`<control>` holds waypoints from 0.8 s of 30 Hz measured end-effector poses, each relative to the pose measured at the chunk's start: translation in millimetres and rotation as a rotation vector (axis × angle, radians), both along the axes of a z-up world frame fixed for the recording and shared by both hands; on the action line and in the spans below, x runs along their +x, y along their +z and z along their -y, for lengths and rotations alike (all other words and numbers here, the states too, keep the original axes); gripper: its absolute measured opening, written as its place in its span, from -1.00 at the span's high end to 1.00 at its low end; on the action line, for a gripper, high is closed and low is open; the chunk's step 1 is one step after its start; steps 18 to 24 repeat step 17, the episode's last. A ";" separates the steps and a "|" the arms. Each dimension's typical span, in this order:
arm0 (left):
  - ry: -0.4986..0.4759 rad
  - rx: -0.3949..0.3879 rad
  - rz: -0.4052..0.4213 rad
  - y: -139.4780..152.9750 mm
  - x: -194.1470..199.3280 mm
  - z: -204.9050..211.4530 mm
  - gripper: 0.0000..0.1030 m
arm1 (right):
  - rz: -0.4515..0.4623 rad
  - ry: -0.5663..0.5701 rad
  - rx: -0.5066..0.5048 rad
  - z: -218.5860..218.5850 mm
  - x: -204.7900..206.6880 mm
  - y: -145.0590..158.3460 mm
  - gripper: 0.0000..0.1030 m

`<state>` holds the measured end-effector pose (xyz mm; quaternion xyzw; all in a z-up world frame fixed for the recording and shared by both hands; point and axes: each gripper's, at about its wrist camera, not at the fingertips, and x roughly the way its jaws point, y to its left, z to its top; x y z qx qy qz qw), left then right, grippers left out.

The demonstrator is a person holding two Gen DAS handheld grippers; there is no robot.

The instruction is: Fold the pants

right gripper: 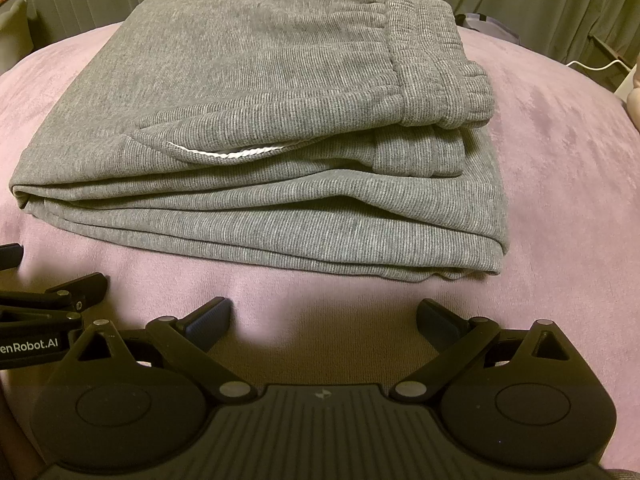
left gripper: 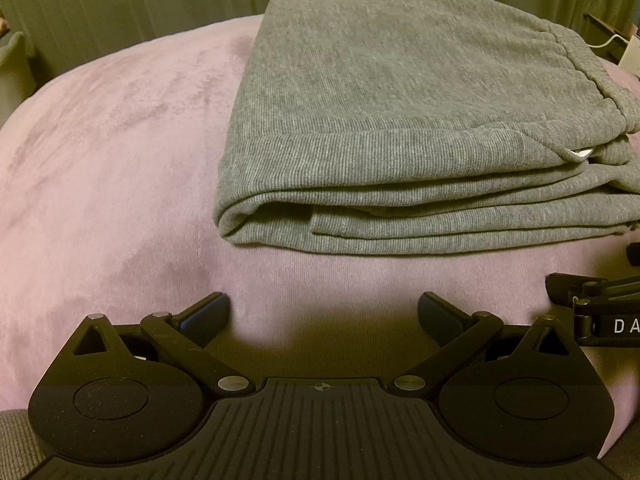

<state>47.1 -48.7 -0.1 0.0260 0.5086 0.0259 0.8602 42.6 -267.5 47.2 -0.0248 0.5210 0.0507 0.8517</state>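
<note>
The grey pants (left gripper: 384, 120) lie folded in a flat stack of several layers on the pink plush bed cover (left gripper: 112, 168). The elastic waistband (right gripper: 432, 60) sits on top at the right, and a white drawstring (right gripper: 224, 155) peeks out of the fold. My left gripper (left gripper: 324, 312) is open and empty, hovering just in front of the stack's near edge. My right gripper (right gripper: 324, 316) is open and empty too, in front of the pants (right gripper: 248, 120). Each gripper shows at the edge of the other's view: the right one (left gripper: 592, 304) and the left one (right gripper: 52, 300).
The pink cover (right gripper: 560, 184) spreads wide to the left and right of the pants. Green-grey curtains (left gripper: 120, 0) hang behind the bed. A white cable (right gripper: 600, 66) and dark items lie at the far right edge.
</note>
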 end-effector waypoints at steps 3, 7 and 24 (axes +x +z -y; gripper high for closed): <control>0.000 -0.002 -0.001 0.1 -0.1 0.0 -1.00 | 0.000 0.000 0.000 -0.2 0.1 0.0 -0.93; 0.001 -0.007 -0.003 -0.1 0.2 0.0 -1.00 | 0.000 0.000 0.000 -0.2 0.1 -0.1 -0.93; -0.002 -0.018 -0.002 -0.8 1.5 -2.6 -1.00 | 0.000 0.000 0.000 -0.1 0.0 0.0 -0.93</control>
